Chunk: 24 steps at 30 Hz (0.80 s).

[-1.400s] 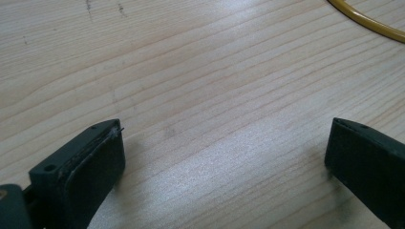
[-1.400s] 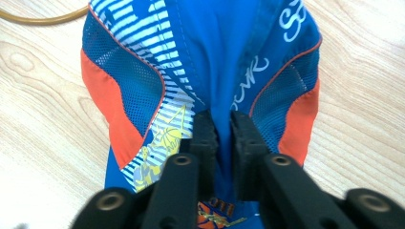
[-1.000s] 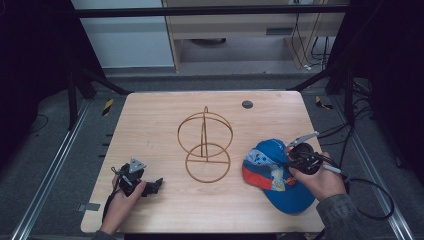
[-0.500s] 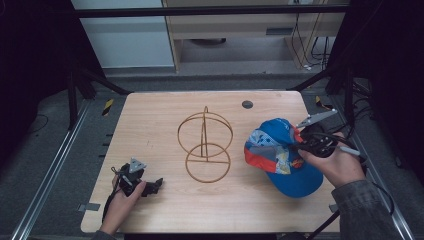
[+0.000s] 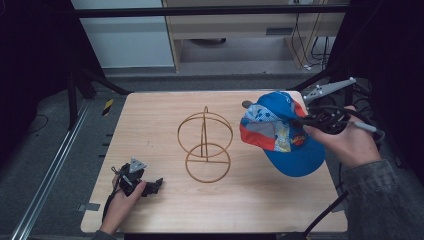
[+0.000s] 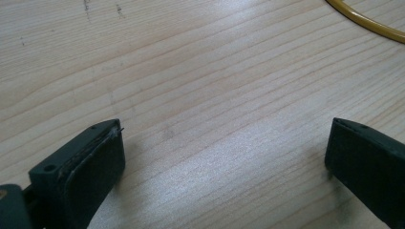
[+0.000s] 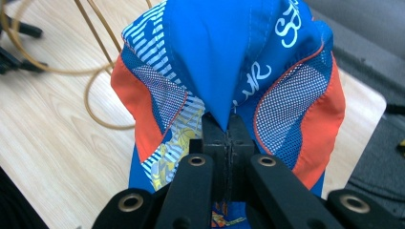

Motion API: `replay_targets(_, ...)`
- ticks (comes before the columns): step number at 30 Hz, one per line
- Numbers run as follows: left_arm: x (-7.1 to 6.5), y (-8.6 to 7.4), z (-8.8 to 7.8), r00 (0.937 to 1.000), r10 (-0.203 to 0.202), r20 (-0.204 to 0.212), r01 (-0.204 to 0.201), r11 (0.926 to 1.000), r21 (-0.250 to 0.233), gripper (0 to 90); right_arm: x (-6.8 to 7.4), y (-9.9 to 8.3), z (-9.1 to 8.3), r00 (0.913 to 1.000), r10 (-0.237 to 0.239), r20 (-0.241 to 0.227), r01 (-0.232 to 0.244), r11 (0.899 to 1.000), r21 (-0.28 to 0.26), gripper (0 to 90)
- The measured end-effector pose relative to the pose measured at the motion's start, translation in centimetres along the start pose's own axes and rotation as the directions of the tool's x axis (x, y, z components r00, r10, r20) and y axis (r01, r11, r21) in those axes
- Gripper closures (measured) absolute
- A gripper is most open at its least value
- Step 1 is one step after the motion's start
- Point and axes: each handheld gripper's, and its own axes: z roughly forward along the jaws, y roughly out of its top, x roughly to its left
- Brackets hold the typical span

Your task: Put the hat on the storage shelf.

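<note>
Cap (image 5: 280, 132) fabric is pinched in your right gripper (image 7: 227, 129), lifted beside the wire stand (image 5: 205, 145); your left gripper's (image 6: 224, 152) fingers rest spread on the tabletop (image 5: 150, 130).

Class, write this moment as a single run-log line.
right gripper: shut on cap, lifted | left gripper: open, on table | wire stand: upright, bare

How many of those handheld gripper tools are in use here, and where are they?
2. The left gripper rests open on the table near its front left corner. The right gripper is up over the table's right side, shut on a blue and orange cap beside the wire stand.
</note>
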Motion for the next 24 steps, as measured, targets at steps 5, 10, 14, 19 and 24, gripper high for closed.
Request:
replay_targets(5, 0.0, 0.0, 0.0, 1.0, 0.002, 0.002, -0.002, 1.0, 0.001, 0.0, 0.4, 2.6, -0.9, 0.9996, -0.027, -0.009, 0.026, 0.999, -0.031, 90.0)
replay_targets(10, 0.0, 0.0, 0.0, 1.0, 0.003, 0.002, -0.003, 1.0, 0.001, 0.0, 0.9, 4.0, -1.7, 0.9991, -0.038, -0.021, 0.037, 0.998, -0.059, 90.0)
replay_targets(14, 0.0, 0.0, 0.0, 1.0, 0.008, 0.003, -0.008, 1.0, 0.003, 0.0, 1.3, 4.5, -2.0, 0.9985, -0.048, -0.026, 0.046, 0.996, -0.076, 90.0)
replay_targets(19, 0.0, 0.0, 0.0, 1.0, 0.008, 0.003, -0.008, 1.0, 0.003, 0.0, 2.0, 4.8, -2.0, 0.9971, -0.061, -0.045, 0.056, 0.993, -0.107, 90.0)
replay_targets(24, 0.0, 0.0, 0.0, 1.0, 0.007, 0.003, -0.007, 1.0, 0.003, 0.0, 2.6, 5.4, -2.0, 0.9956, -0.064, -0.069, 0.053, 0.986, -0.16, 90.0)
